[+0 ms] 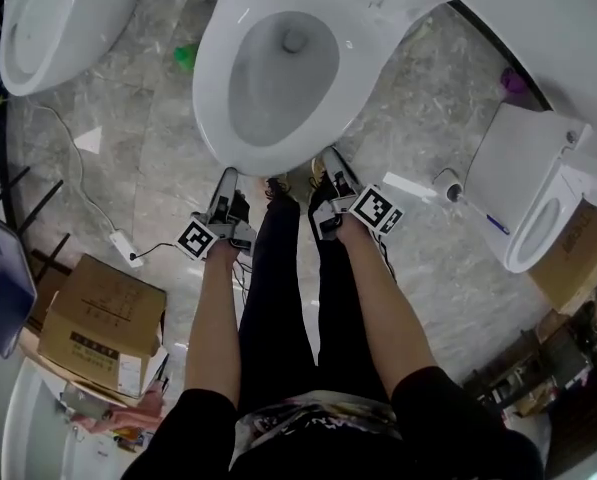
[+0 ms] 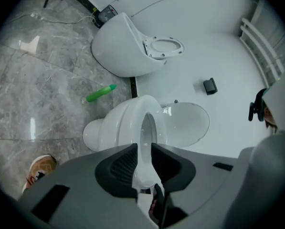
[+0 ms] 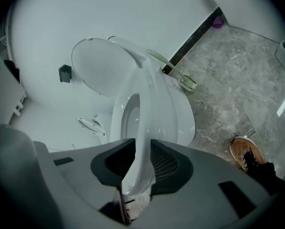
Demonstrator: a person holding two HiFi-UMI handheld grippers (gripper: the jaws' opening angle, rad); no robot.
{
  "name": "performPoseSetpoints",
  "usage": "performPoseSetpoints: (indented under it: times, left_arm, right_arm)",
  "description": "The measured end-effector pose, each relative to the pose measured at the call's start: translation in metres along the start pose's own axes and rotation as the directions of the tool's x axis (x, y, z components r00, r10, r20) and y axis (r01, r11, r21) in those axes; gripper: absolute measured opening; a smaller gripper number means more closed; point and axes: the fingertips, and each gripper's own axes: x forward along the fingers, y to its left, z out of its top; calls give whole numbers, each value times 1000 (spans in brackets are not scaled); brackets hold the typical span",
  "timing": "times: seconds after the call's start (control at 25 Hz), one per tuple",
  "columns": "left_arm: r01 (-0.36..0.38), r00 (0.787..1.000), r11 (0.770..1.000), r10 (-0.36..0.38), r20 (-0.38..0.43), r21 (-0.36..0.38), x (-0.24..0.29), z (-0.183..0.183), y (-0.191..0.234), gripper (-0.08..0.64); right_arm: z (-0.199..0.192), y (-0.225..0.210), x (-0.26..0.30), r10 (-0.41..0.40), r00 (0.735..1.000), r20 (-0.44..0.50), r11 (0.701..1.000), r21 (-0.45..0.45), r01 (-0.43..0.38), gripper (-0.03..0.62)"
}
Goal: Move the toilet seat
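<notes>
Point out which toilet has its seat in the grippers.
The middle toilet: the left gripper and right gripper clamp the front of its seat. The left toilet and right toilet stand untouched.

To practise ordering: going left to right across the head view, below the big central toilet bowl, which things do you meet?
Cardboard box → left gripper → right gripper → toilet at the right edge.

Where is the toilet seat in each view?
Head view: toilet seat, top centre, ring around the bowl.
Left gripper view: lower centre, edge-on between the jaws.
Right gripper view: centre, edge-on between the jaws.
Shared landmark: the white bowl beneath it.
</notes>
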Motion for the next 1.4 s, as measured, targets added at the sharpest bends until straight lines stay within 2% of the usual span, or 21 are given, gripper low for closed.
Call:
performPoseSetpoints:
  times: [0.08, 0.16, 0.2, 0.36, 0.48, 0.56, 0.68, 1.16, 1.4]
  left_arm:
    - [25, 999, 1000, -25, 21, -13, -4, 1, 1, 130]
    - [11, 1000, 1000, -11, 25, -20, -9, 1, 7, 190]
    - [-3, 1000, 1000, 4, 25, -18, -10, 1, 10, 192]
    - [-29, 999, 1000, 29, -15, 8, -1, 0, 19, 191]
    - [-30, 999, 999, 30, -18, -15, 10, -1, 17, 176]
    - [-39, 999, 998, 39, -3, -44, 14, -2, 15, 133]
    - [-41, 999, 997, 42, 10, -72, 11, -1, 12, 130]
    - [3, 999, 1000, -4, -34, -20, -6, 1, -28, 121]
    - [44, 998, 999, -44, -39, 6, -16, 4, -63, 119]
  right_arm:
    - [-2, -6, -4, -5, 1000, -2, 1000, 12, 5, 125]
    - [-8, -11, -4, -5, 1000, -31, 1000, 8, 5, 141]
    - [-10, -12, -2, -4, 999, -43, 1000, 4, 4, 141]
    - [-11, -9, 11, 6, 999, -45, 1000, 4, -6, 149]
    - [-16, -10, 17, 17, 999, -51, 1000, 21, -16, 156]
    - [-18, -7, 20, 22, 998, -55, 999, 30, -20, 164]
    - [-18, -4, 19, 50, 998, -43, 995, 92, -46, 144]
    - [-12, 26, -3, 87, 996, -23, 988, 131, -83, 141]
    - [-5, 49, -18, 109, 994, -12, 982, 156, -106, 141]
